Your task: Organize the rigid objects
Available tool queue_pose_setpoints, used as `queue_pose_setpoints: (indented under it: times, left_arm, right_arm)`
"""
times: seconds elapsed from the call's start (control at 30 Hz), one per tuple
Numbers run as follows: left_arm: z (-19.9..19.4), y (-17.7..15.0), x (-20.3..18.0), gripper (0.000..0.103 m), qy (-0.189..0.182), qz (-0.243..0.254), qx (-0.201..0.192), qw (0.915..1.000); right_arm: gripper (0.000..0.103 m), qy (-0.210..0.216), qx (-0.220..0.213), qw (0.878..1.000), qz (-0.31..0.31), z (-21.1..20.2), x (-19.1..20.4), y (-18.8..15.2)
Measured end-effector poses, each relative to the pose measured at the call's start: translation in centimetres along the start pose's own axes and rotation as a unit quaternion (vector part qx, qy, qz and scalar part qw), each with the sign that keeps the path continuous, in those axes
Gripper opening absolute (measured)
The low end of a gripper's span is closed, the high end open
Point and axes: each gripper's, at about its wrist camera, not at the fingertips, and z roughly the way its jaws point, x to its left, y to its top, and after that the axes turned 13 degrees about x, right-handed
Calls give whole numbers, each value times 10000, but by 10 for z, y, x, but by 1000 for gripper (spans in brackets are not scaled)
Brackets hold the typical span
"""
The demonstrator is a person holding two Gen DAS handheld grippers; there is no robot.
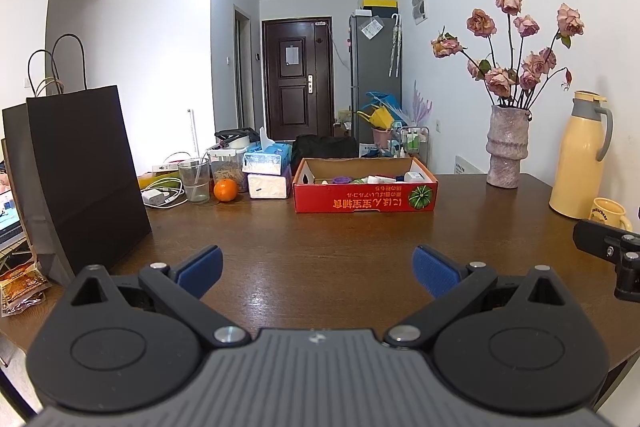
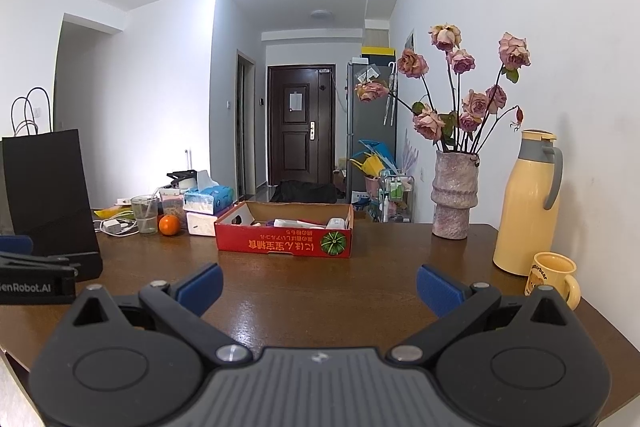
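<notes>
On the left wrist view: left gripper (image 1: 318, 271), jaws spread and empty, above a brown table (image 1: 320, 247); red box (image 1: 365, 193) of small items at the far edge, well apart, with black bag (image 1: 86, 171), glass (image 1: 194, 180), orange (image 1: 225, 190), tissue packs (image 1: 267, 171), vase (image 1: 507, 147), flask (image 1: 578, 155). On the right wrist view: right gripper (image 2: 319, 289), jaws likewise spread and empty; box (image 2: 285, 241) ahead, mug (image 2: 554, 277) beside the flask (image 2: 528, 203).
</notes>
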Motion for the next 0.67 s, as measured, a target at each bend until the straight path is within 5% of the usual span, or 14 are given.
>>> queue_pose_setpoints:
  times: [0.67]
  left_arm:
    - [17,-5,4,103,-225,-46,190,9996]
  right_arm:
    - [103,-89,168,9998,-31,12,2,-3]
